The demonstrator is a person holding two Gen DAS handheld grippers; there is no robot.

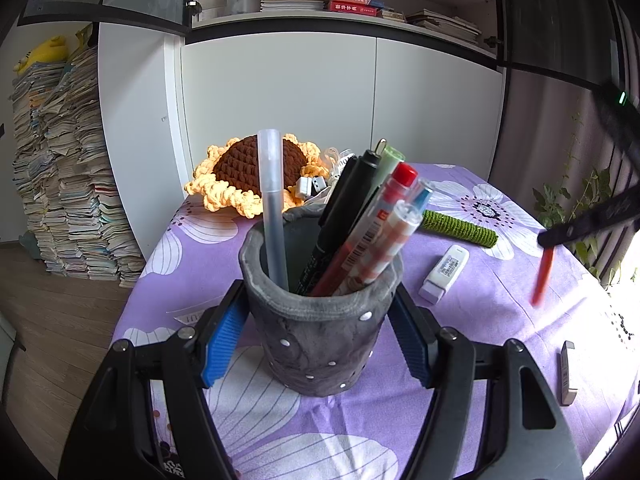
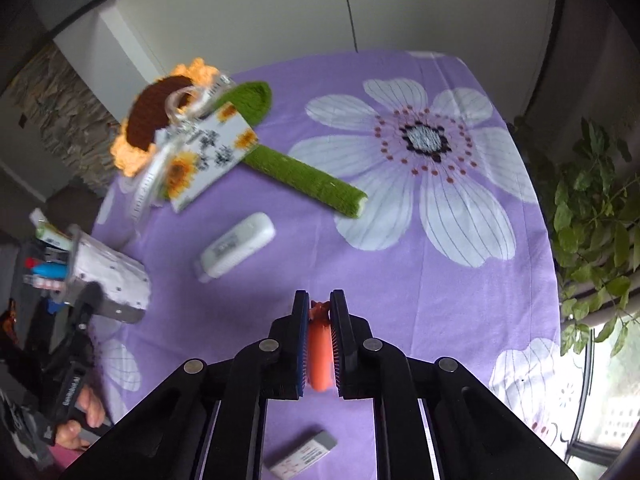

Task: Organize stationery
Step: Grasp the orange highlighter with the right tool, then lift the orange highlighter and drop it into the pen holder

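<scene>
Mid-transfer: right gripper (image 2: 319, 344) clamped tight on an orange pen (image 2: 319, 360), aloft over the purple tablecloth (image 2: 400, 280). Left gripper (image 1: 316, 332) pinching the grey pen holder (image 1: 320, 320), 1 cup already crowded with pens. Next, probably: tip the pen upright, find a gap, lower in.

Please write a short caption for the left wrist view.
Left gripper clasps the grey pen holder of pens on the purple floral tablecloth.

We've got the pen holder (image 1: 320, 320) up front on the table (image 1: 500, 320), pens (image 1: 360, 240) standing in it. Sunflower (image 1: 240, 176) sits behind it, correction tape (image 1: 444, 268) off to its right, eraser (image 1: 568, 372) nearer our right edge.
</scene>
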